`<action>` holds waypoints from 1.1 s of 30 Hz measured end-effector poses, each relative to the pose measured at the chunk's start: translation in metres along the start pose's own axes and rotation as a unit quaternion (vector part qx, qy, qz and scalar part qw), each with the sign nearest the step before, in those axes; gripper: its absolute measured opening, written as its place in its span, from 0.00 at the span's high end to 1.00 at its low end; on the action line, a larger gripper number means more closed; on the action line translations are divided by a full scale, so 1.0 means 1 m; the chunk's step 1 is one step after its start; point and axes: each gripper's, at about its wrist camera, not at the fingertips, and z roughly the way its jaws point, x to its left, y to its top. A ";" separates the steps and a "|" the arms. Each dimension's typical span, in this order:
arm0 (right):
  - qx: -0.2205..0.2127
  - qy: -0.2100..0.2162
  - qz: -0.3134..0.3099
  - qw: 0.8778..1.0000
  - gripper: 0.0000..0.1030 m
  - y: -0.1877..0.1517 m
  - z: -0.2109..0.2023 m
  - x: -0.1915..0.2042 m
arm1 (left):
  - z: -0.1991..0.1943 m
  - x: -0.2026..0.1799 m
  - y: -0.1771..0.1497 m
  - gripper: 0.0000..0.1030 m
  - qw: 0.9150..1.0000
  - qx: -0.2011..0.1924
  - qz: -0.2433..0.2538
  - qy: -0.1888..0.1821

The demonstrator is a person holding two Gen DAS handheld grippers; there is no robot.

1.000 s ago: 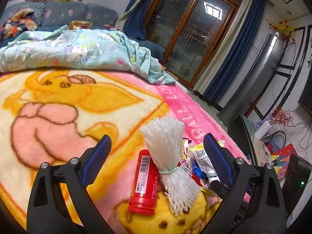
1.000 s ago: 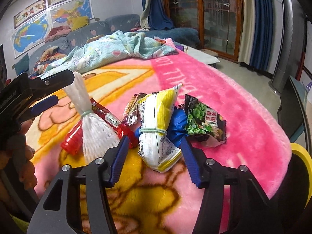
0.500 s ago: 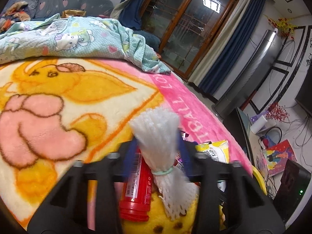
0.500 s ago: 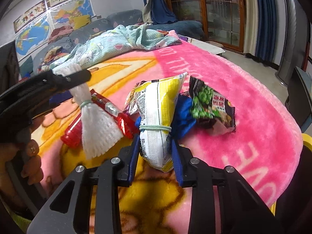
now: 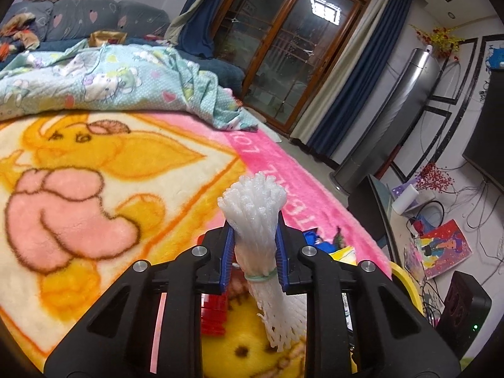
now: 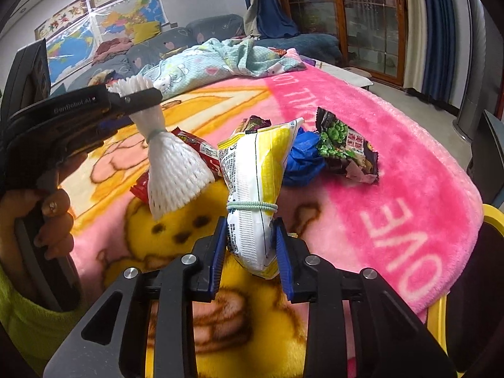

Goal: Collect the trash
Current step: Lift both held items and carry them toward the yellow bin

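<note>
Right wrist view: with the yellow snack bag clamped in the right hand-held gripper and the foam net, at ten o'clock, pinched by the just-closed left hand-held gripper, both should be lifted straight off the blanket.

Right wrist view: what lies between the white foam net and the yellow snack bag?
A red wrapper on the blanket lies between the white foam net and the yellow snack bag, shown in the right wrist view.

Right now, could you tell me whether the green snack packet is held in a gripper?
No, the green snack packet lies free on the pink blanket, beyond the right gripper, which grips the yellow bag.
</note>
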 end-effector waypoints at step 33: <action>-0.064 -0.073 0.054 0.994 0.73 0.007 -0.086 -0.081 | -0.022 -0.092 -0.016 0.84 0.993 -0.009 0.097 -0.061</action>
